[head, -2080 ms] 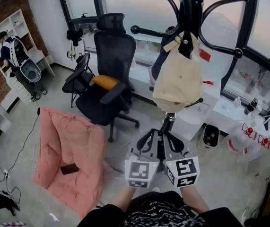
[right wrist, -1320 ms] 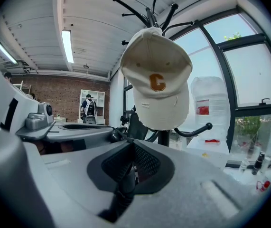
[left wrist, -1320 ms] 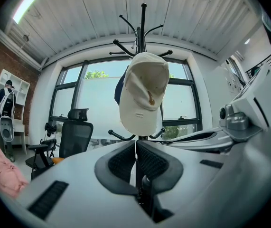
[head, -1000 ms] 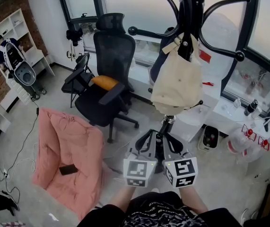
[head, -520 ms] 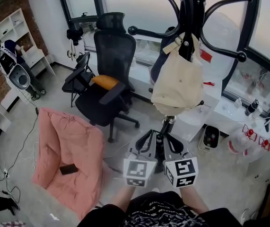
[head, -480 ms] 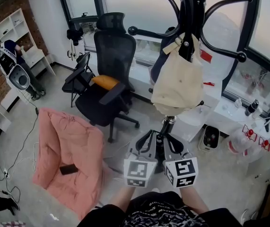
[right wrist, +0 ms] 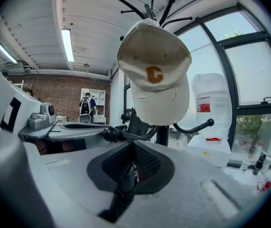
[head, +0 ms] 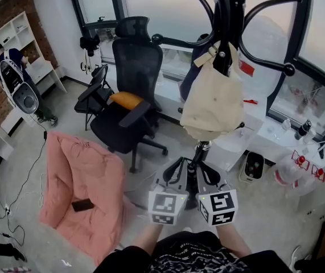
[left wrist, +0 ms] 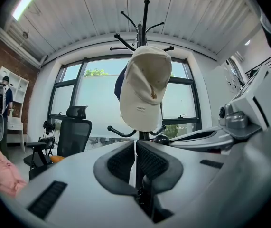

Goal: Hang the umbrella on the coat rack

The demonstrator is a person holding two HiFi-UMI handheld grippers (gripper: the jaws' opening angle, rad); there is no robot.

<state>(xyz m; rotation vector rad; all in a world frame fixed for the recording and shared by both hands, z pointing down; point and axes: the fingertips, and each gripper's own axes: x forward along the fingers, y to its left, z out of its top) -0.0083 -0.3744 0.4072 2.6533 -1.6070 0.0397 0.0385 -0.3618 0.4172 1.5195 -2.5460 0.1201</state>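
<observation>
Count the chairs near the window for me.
2. A high-backed black office chair stands before the window; a smaller black chair stands beside it, at its left in the head view. Others may be hidden.

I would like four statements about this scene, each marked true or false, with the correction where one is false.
1. A cream cap hangs on the coat rack. True.
2. The right gripper has its jaws wide apart. False: they are together.
3. An orange cushion lies on the black office chair. True.
4. The pink cushion lies on the chair's seat. False: it lies on the floor, beside the chair.
</observation>
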